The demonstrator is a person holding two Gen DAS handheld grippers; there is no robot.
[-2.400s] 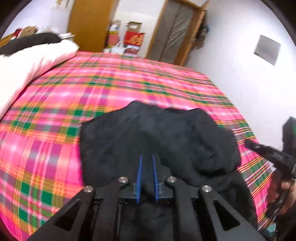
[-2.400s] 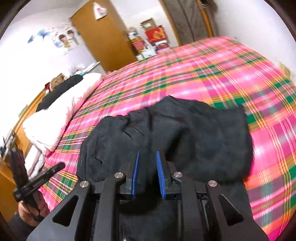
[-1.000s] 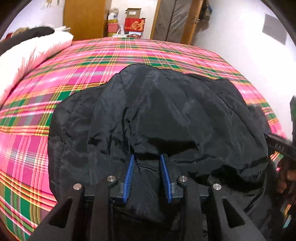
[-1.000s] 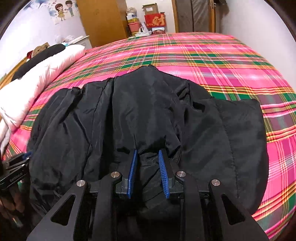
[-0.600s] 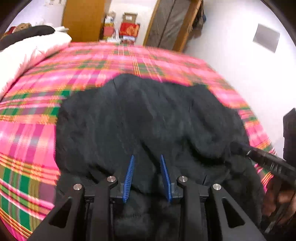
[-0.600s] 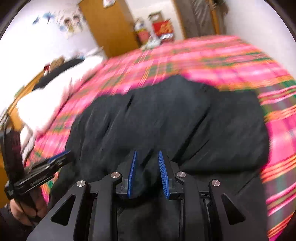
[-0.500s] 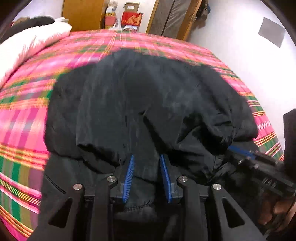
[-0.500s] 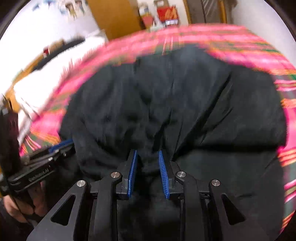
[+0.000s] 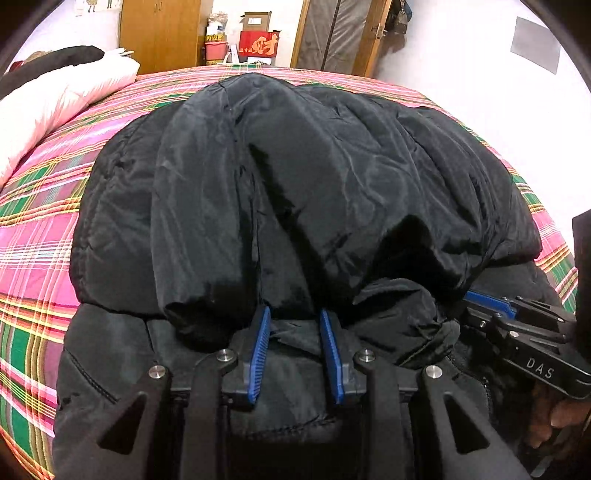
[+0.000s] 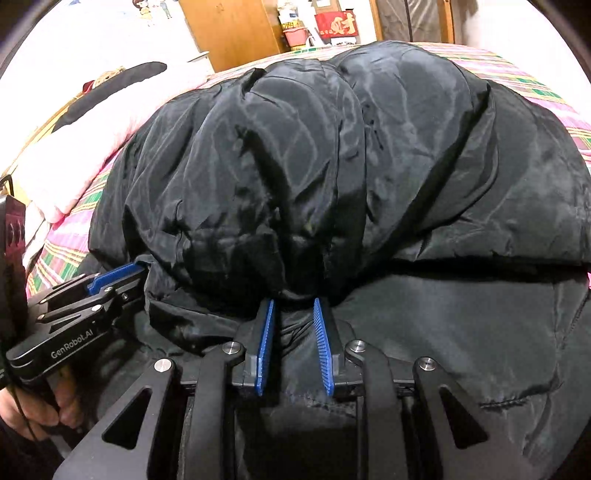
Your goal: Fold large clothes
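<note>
A black padded jacket (image 9: 314, 166) lies on the pink plaid bed cover (image 9: 37, 229), its far part doubled over onto its near part. My left gripper (image 9: 295, 321) is shut on a bunch of the folded edge, with fabric filling the gap between its blue pads. The right gripper (image 10: 293, 306) grips the same edge of the jacket (image 10: 369, 147), and its jaws are closing on the cloth. Each gripper shows in the other's view: the right one (image 9: 487, 301) at the right, the left one (image 10: 118, 275) at the left, both low against the jacket.
A white duvet (image 9: 55, 99) with a dark item on it lies along the bed's left side. A wooden wardrobe (image 9: 159, 33) and boxes (image 9: 258, 40) stand beyond the bed, and a white wall (image 9: 517, 110) runs close on the right. Hands (image 10: 37, 410) hold the gripper handles.
Both grippers have come lower and nearer with the jacket's edge still held. The doubled-over part now rests on the near half, and the grippers sit closer to each other.
</note>
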